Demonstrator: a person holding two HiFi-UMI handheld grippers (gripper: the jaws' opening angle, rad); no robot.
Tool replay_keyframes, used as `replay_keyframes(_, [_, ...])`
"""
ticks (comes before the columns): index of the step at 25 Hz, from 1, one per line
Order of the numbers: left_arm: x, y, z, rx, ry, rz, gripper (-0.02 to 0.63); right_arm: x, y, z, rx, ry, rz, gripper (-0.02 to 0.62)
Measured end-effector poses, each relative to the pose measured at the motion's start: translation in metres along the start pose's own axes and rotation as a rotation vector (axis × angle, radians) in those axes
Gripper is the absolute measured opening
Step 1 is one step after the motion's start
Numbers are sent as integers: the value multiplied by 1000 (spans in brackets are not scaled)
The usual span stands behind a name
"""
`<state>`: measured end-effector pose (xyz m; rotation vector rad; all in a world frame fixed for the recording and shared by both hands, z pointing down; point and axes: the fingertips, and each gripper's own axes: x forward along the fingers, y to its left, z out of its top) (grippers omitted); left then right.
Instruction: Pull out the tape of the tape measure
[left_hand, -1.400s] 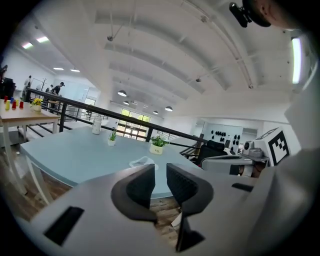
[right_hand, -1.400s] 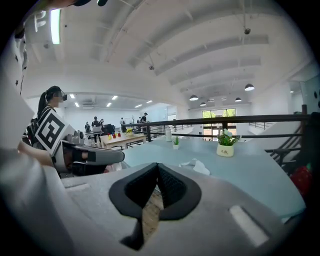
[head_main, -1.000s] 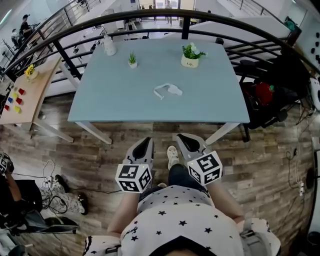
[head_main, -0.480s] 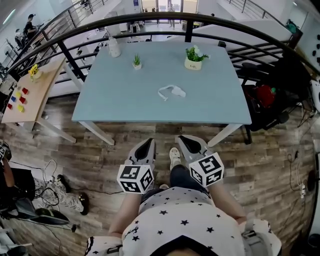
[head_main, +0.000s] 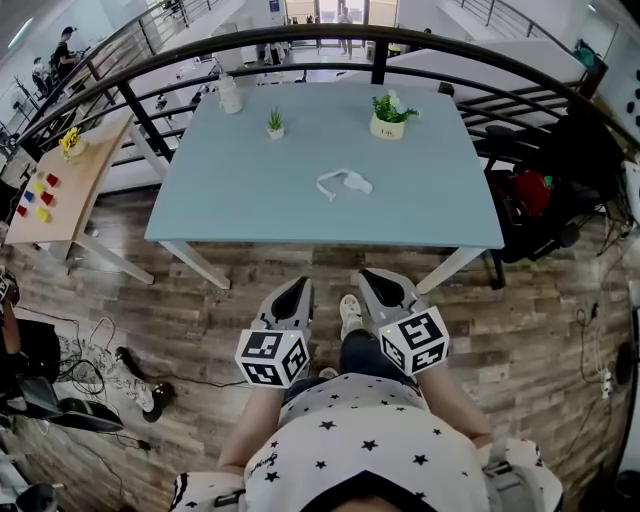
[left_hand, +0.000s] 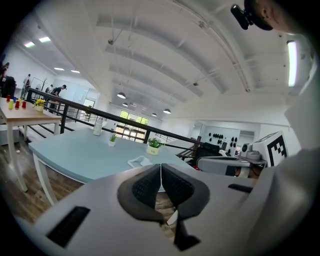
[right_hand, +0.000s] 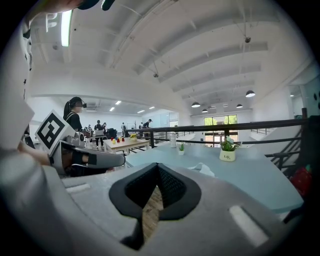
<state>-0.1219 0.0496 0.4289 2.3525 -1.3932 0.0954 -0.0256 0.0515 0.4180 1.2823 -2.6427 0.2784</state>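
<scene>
Left gripper (head_main: 289, 292) and right gripper (head_main: 384, 290) hang over the floor, short of the near edge of the pale blue rectangular table (head_main: 230, 215). Each has its jaws pressed together on nothing. The small white tape measure (head_main: 340, 183) lies near the table's middle with a loop of tape beside its body, well apart from both grippers. It is probably light and liable to slide, so pin the body and pinch the tape's free end.

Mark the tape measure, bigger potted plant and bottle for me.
tape measure (head_main: 353, 182), head view, its right end.
bigger potted plant (head_main: 388, 127), head view, its white pot.
bottle (head_main: 231, 98), head view, its body.
</scene>
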Motion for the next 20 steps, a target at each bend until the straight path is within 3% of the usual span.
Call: replay_keyframes(20, [1,-2,2,19,-7,7,3,0,4,8,-13,-20,21,5])
